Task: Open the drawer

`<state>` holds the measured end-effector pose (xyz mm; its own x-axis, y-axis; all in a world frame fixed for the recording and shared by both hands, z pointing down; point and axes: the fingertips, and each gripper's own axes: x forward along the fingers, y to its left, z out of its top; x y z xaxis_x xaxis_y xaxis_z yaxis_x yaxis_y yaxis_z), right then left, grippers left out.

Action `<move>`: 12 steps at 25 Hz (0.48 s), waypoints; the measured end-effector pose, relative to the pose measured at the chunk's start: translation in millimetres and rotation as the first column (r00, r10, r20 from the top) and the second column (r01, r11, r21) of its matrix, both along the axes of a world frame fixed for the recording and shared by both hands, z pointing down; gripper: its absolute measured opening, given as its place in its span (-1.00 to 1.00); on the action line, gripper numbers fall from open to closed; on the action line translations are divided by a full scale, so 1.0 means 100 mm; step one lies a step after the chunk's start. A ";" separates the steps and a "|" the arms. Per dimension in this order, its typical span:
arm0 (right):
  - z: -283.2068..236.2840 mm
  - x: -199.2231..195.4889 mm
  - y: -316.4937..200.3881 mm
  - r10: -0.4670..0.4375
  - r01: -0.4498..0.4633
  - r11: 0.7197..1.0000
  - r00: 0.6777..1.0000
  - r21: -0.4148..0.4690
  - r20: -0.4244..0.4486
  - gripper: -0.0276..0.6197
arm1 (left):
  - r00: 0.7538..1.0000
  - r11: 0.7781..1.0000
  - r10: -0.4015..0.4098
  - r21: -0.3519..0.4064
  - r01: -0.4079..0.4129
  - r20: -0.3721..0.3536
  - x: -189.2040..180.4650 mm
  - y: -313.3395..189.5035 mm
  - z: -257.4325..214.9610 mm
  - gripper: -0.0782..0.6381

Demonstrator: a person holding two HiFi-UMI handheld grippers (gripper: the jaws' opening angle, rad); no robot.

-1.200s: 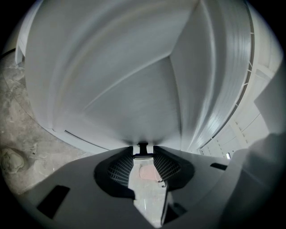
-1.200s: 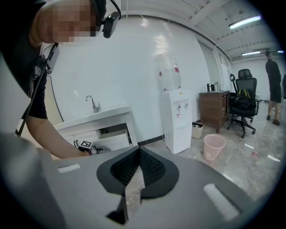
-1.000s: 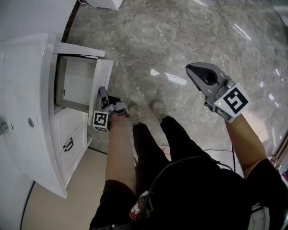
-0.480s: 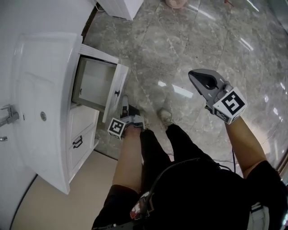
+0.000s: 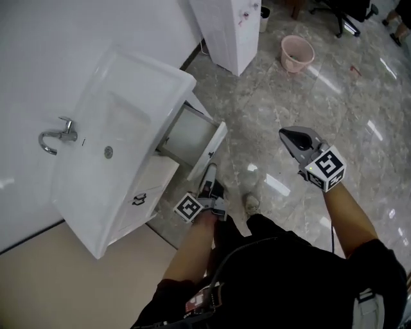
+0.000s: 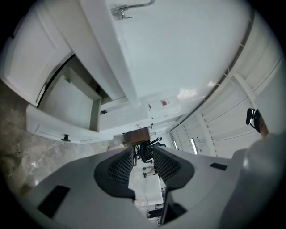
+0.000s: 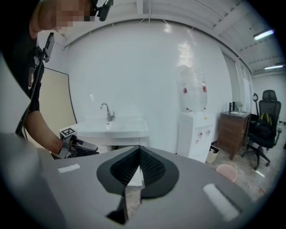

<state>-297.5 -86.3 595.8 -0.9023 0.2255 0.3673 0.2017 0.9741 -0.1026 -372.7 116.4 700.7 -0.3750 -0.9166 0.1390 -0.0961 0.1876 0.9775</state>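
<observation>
**Hidden, Cropped and Unreadable**

In the head view the sink overhangs the open drawer and hides its back part. The top edge cuts off the water dispenser and the office chair. In the left gripper view the tap runs off the top edge. The furniture framed between the parted jaws of the left gripper is too small to sort out. In the right gripper view the body of the right gripper covers the lower part of the pink bucket and most of what stands under the sink. The dispenser's red labels are unreadable.
</observation>
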 end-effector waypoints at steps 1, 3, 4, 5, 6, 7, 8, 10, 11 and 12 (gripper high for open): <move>-0.10 -0.04 0.07 -0.019 0.019 1.000 1.000 -0.001 0.002 -0.92 | 0.999 1.000 -0.010 -0.013 0.010 0.033 -0.03 0.11 -0.18 -0.40; -0.31 -0.17 0.22 -0.065 0.065 0.998 0.998 0.000 0.010 -0.92 | 0.996 0.998 -0.057 -0.026 0.059 0.073 -0.11 0.35 -0.53 -0.40; -0.41 -0.26 0.29 -0.090 0.090 0.996 0.996 0.001 0.016 -0.92 | 0.991 0.995 -0.088 -0.027 0.091 0.098 -0.18 0.49 -0.70 -0.40; -0.50 -0.36 0.36 -0.118 0.118 0.993 0.993 0.001 0.022 -0.92 | 0.984 0.992 -0.117 -0.027 0.122 0.133 -0.26 0.63 -0.88 -0.40; -0.59 -0.47 0.44 -0.145 0.145 0.989 0.989 0.003 0.028 -0.92 | 0.974 0.988 -0.143 -0.027 0.150 0.178 -0.34 0.78 -1.06 -0.40; -0.69 -0.57 0.51 -0.170 0.170 0.985 0.985 0.005 0.032 -0.92 | 0.960 0.984 -0.162 -0.031 0.174 0.228 -0.42 0.94 -1.25 -0.40; -0.80 -0.66 0.59 -0.189 0.189 0.982 0.981 0.007 0.034 -0.92 | 0.945 0.980 -0.179 -0.042 0.197 0.273 -0.49 1.11 -1.42 -0.40; -0.99 -0.80 0.75 -0.215 0.215 0.977 0.976 0.010 0.033 -0.92 | 0.917 0.966 -0.214 -0.067 0.250 0.336 -0.58 1.48 -1.72 -0.44; -1.08 -0.88 0.84 -0.227 0.227 0.974 0.973 0.013 0.035 -0.92 | 0.902 0.957 -0.232 -0.077 0.278 0.364 -0.62 1.67 -1.87 -0.45; -1.17 -0.96 0.93 -0.240 0.239 0.971 0.970 0.017 0.040 -0.92 | 0.882 0.949 -0.246 -0.082 0.303 0.402 -0.66 1.85 -2.03 -0.46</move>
<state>-393.1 6.9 478.6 -0.8370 0.4329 0.3347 0.4331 0.8979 -0.0781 -438.5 301.7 497.8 -0.6585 -0.7508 0.0514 -0.3813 0.3918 0.8373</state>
